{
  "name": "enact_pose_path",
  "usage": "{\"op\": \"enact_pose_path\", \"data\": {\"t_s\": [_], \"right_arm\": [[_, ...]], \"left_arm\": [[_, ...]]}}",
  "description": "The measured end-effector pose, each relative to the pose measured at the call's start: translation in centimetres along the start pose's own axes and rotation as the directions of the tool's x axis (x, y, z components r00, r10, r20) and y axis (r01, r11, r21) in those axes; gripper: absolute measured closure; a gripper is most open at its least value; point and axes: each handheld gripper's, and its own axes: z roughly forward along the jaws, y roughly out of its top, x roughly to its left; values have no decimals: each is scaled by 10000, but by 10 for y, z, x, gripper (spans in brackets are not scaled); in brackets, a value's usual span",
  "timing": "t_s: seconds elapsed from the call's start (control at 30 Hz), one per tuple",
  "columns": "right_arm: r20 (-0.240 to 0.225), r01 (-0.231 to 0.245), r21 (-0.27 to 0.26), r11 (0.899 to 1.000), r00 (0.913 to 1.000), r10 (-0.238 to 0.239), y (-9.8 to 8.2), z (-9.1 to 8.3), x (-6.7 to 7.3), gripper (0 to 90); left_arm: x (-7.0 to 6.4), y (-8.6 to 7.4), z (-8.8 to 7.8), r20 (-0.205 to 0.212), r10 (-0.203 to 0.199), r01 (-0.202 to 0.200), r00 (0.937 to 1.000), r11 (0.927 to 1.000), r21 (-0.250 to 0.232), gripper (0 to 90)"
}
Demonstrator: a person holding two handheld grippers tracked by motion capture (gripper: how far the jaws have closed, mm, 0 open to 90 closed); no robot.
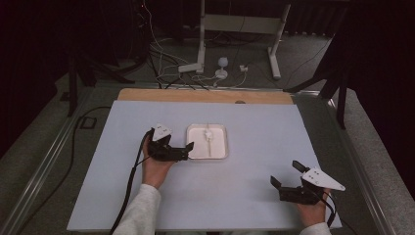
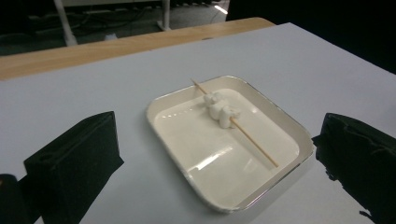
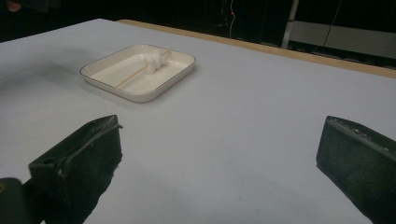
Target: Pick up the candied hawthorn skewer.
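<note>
On the pale table [image 1: 254, 196], a white tray [image 1: 194, 152] holds a marshmallow skewer [image 2: 223, 112]. Left gripper [image 1: 188, 149], jaws spread, sits just beside the tray; right gripper [image 1: 286, 176], also spread, lies well apart.

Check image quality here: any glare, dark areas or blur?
High view: surroundings dark, table evenly lit. Left gripper view: glare streaks on the tray, skewer sharp, near jaws soft. Right gripper view: background black, jaws slightly blurred.
</note>
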Motion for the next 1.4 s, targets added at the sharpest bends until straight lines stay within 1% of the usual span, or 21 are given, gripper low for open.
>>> {"op": "enact_pose_path", "data": {"t_s": [0.07,0.13,0.17,0.2,0.3,0.33,0.43,0.5,0.53,0.6,0.7,0.77,0.8,0.93,1.03,1.13,1.2,1.27,1.33,1.37,1.4], "right_arm": [[1,26,14,10000,10000,-26,0,0,0,0],[-9,41,28,10000,10000,-41,0,1,0,0],[-15,35,34,10000,10000,-35,0,1,0,0],[-15,35,34,10000,10000,-35,0,1,0,0],[-25,32,61,10000,10000,-32,0,1,0,0],[-19,25,71,10000,10000,-25,0,1,0,0],[-18,21,59,10000,10000,-21,0,1,0,0],[-25,12,78,10000,10000,-12,0,1,0,0],[-24,13,85,10000,10000,-12,0,1,0,0],[-27,23,96,10000,10000,-23,0,1,0,0],[-32,34,95,9999,10000,-34,-1,2,1,0],[-26,32,97,9999,10000,-32,0,2,0,0],[-20,32,98,9999,10000,-32,-1,1,0,0],[0,15,103,9999,10000,-15,-1,2,0,0],[4,25,114,9999,10000,-25,-1,2,0,0],[11,30,115,9999,10000,-30,-1,2,0,0],[21,22,101,9999,10000,-22,-1,1,0,0],[26,-11,82,10000,10000,11,-1,1,-1,0],[27,-34,80,10000,10000,34,-1,1,-1,0],[27,-34,80,10000,10000,34,-1,1,-1,0],[38,-53,85,9999,10000,53,-1,1,-1,0]], "left_arm": [[-2,-1,11,250,-243,242,9994,9997,51,5],[-2,-2,14,319,-334,332,9989,9994,66,5],[-2,-3,21,571,-553,546,9968,9984,138,5],[-2,-3,21,571,-553,546,9968,9984,138,5],[-3,-4,31,980,-740,718,9924,9971,258,5],[-4,-6,37,1151,-708,674,9908,9972,334,5],[-6,-7,43,1206,-598,544,9909,9974,472,5],[-9,-7,50,1308,-399,321,9906,9976,614,5],[-12,-9,56,1322,-150,46,9911,9969,791,5],[-15,-10,62,1324,-102,-23,9911,9956,941,5],[-16,-12,68,1230,-110,-29,9923,9937,1123,5],[-17,-15,75,933,-36,-89,9956,9910,1334,5],[-17,-15,75,933,-36,-89,9956,9910,1334,5],[-20,-15,82,480,0,-78,9988,9869,1609,26],[-23,-15,85,411,-2,-70,9992,9844,1760,54],[-30,-16,91,245,274,-319,9993,9782,2051,99],[-34,-17,94,173,366,-395,9992,9749,2192,162],[-37,-17,97,197,343,-379,9992,9713,2348,177],[-40,-18,99,-71,606,-566,9981,9628,2643,222],[-41,-19,100,-69,724,-677,9974,9589,2756,222],[-41,-20,101,-96,808,-746,9967,9552,2863,278]]}}
